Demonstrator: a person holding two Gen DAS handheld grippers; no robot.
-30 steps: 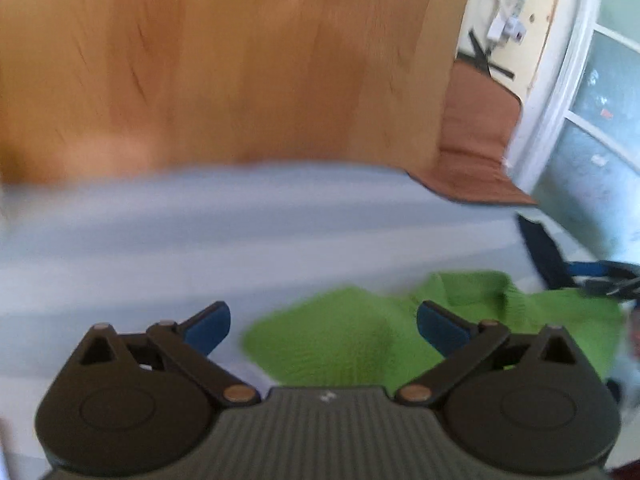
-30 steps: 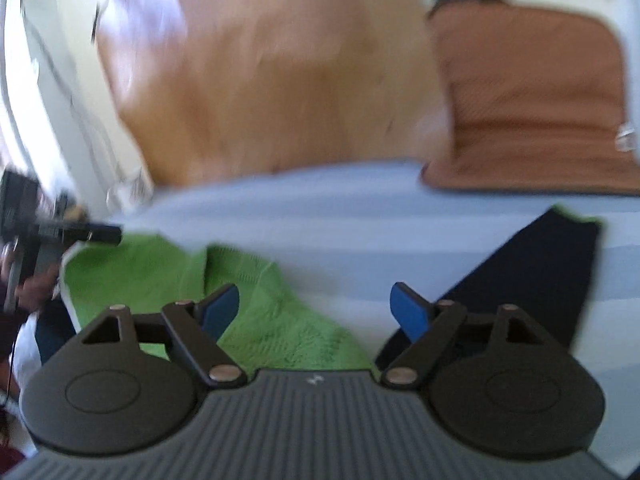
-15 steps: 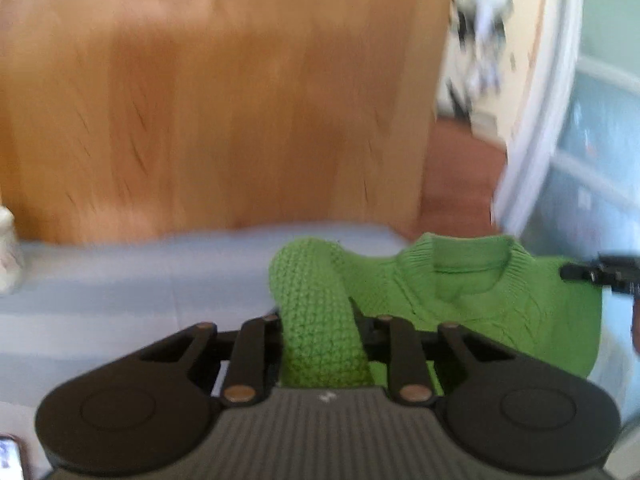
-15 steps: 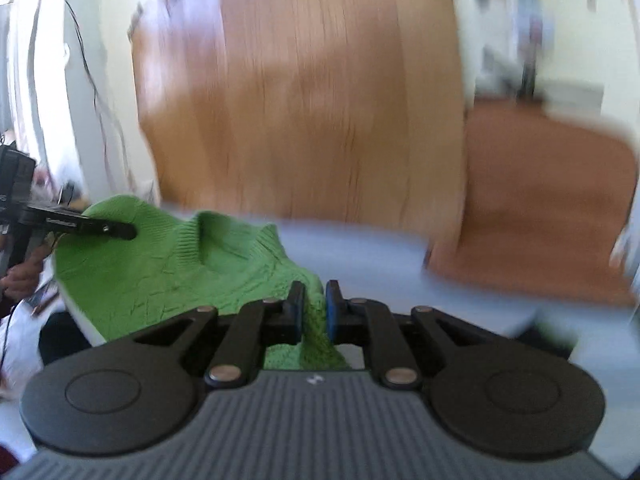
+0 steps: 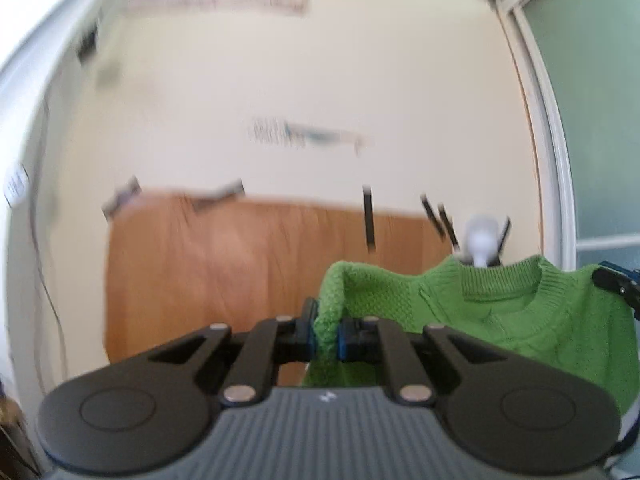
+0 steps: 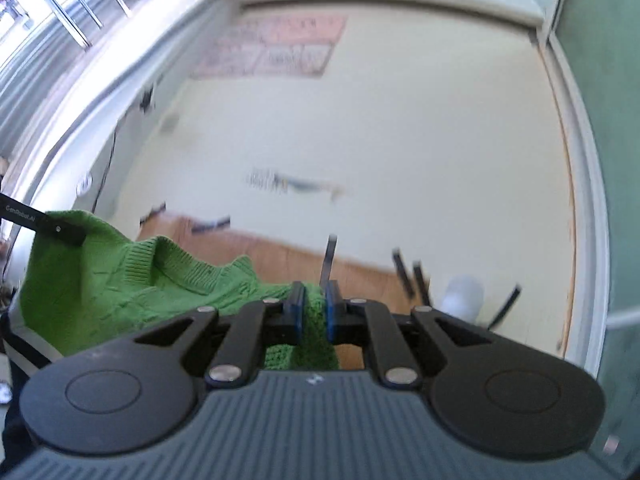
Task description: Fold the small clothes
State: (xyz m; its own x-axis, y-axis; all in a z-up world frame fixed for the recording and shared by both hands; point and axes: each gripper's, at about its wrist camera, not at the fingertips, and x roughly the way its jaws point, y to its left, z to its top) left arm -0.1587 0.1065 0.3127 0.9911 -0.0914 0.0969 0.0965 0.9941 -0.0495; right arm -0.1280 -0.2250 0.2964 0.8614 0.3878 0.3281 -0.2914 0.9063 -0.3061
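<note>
Pinching a bunched fold of knit, left gripper (image 5: 324,334) and right gripper (image 6: 312,312) both clamped on the green sweater (image 5: 500,312), jaws just closed onto it. Hanging in the air between them: soft, light, stretchy; best held at shoulders.

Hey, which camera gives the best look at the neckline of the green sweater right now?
The left wrist view: the green sweater faces it, so the ribbed neckline shows as a full curve. In the right wrist view the neckline is seen at an angle, crumpled, beside the right hand-held gripper pinching the knit.
</note>
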